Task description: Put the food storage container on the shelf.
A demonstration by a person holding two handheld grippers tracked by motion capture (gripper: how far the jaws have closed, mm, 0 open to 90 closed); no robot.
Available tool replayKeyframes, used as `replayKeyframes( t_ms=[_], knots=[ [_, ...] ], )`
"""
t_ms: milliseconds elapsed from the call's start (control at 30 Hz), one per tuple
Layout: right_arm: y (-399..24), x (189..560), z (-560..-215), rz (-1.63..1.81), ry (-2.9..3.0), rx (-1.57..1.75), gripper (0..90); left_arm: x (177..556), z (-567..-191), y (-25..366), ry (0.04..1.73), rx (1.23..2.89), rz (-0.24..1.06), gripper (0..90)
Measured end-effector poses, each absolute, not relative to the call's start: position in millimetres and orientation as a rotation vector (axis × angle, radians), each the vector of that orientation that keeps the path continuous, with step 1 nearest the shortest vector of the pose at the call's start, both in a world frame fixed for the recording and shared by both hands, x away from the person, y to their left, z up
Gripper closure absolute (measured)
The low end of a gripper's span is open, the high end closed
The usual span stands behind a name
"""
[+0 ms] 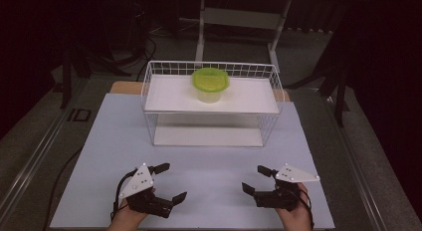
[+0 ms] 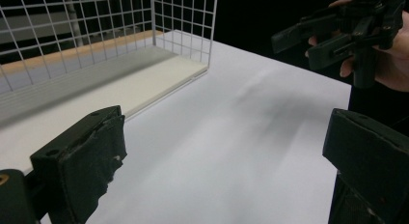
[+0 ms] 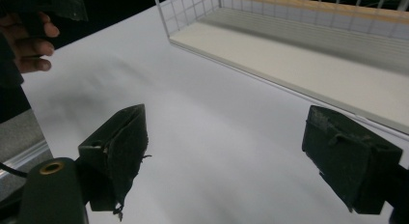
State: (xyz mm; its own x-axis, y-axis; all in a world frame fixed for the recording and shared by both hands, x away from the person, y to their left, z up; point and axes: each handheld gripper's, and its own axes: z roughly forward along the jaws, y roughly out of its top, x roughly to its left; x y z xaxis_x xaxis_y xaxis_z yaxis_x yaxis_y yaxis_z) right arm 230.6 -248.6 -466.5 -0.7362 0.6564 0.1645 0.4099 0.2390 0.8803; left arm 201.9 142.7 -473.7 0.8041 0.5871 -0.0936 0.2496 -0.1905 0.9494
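Surface (image 1: 199, 161) sheeting, pale and rectangular, takes up the middle and lower part of the high view. Next in size, a white wire rack (image 1: 211, 104) stands at the centre of the frame, toward the sheet's far edge, with a white board as its upper shelf and another at its foot. On that upper shelf, just above frame centre, sits a clear container with a green lid (image 1: 210, 84), well apart from both tongs. At the lower left of the high view, the left tongs (image 1: 168, 182) rest in a hand with jaws spread wide and nothing between them. At the lower right, the right tongs (image 1: 258, 179) are likewise spread wide and empty. Both point toward the rack. In the left gripper view the rack's lower corner (image 2: 183, 64) lies at upper left.
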Motion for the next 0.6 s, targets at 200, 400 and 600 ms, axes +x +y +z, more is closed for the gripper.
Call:
replayKeyframes(
  t_ms=[200, 400, 600],
  knots=[
    [-262, 227, -467, 1.509, 2.227, 1.030, 16.0, 198, -478, 148, 0.662, 1.787, 0.349, 1.9],
    [-267, 226, -468, 1.497, 2.203, 1.022, 16.0, 197, -481, 155, 0.661, 1.785, 0.369, 1.9],
    [-267, 226, -471, 1.483, 2.205, 1.006, 16.0, 198, -484, 160, 0.666, 1.760, 0.372, 1.9]
  ],
)
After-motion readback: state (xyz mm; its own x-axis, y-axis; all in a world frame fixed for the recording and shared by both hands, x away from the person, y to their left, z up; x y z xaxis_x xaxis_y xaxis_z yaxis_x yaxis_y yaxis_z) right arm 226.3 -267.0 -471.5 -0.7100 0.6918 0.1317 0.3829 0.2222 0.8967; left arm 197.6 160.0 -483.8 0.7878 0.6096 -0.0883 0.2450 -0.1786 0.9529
